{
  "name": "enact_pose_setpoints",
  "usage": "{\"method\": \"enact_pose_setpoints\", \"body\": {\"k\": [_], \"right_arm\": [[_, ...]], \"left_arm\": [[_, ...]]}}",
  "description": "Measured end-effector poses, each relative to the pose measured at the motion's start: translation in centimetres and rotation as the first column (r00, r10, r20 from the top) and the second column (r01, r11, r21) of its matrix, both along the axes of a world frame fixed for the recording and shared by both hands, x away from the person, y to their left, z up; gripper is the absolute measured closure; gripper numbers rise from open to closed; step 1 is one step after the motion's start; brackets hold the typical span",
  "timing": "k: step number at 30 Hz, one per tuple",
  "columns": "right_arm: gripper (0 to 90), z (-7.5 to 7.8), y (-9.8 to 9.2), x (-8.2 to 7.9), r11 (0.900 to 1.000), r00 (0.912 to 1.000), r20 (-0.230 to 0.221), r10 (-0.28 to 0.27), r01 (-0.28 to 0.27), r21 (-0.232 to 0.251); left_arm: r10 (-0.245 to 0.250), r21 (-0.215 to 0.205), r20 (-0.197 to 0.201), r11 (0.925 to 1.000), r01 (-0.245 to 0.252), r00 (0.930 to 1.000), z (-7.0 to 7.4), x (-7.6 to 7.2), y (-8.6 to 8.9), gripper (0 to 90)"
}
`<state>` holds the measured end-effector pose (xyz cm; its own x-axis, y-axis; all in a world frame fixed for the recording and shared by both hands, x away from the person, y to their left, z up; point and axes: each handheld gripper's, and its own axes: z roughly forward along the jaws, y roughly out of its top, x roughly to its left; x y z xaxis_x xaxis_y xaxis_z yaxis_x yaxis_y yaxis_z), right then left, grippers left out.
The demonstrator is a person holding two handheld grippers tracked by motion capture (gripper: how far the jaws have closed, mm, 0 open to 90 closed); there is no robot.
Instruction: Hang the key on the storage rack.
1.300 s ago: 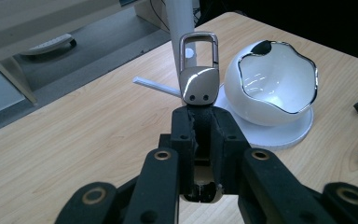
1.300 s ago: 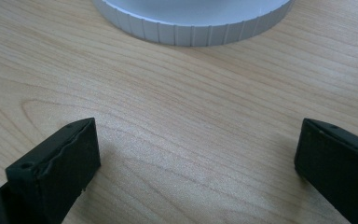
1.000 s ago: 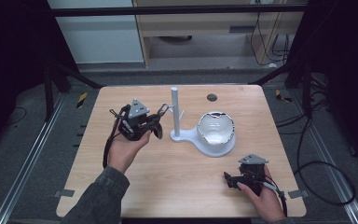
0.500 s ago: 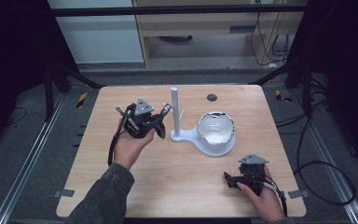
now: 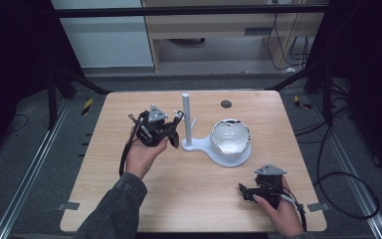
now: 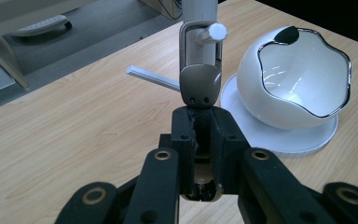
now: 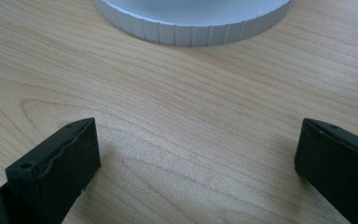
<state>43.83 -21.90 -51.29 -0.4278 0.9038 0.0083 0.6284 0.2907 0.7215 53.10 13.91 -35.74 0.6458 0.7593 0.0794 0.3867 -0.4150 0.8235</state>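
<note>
Left gripper (image 6: 200,135) clamps brushed-metal buckle clasp (image 6: 200,79), its rectangular loop hooked over round white peg (image 6: 212,32) of white post stand (image 5: 186,119). Glossy wavy-rimmed white bowl (image 6: 298,79) on ribbed disc base. Right gripper (image 7: 196,154) wide apart over woodgrain table (image 7: 191,93).

The left hand (image 5: 142,152) reaches in from the near edge, forearm slanting up toward the white post (image 5: 186,119), and carries the left gripper (image 5: 171,130) just left of that post. Its jaws are clamped on a metal keyring clip (image 6: 199,86), whose loop sits over a peg of the post. The right hand (image 5: 273,206) rests low, well to the right of the post and nearer the person, holding the right gripper (image 5: 242,191) with its jaws spread wide and nothing between them.
</note>
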Motion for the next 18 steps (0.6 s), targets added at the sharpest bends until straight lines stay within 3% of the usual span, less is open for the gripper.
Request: {"method": "enact_pose_setpoints", "body": {"k": [18], "right_arm": [[0.3, 0.0, 0.0, 0.0, 1.0, 1.0, 0.0, -0.002, 0.002, 0.001]], "left_arm": [[0.011, -0.031, -0.008, 0.9995, -0.011, 0.9999, -1.5, 1.0, -1.4, 80.2]]}}
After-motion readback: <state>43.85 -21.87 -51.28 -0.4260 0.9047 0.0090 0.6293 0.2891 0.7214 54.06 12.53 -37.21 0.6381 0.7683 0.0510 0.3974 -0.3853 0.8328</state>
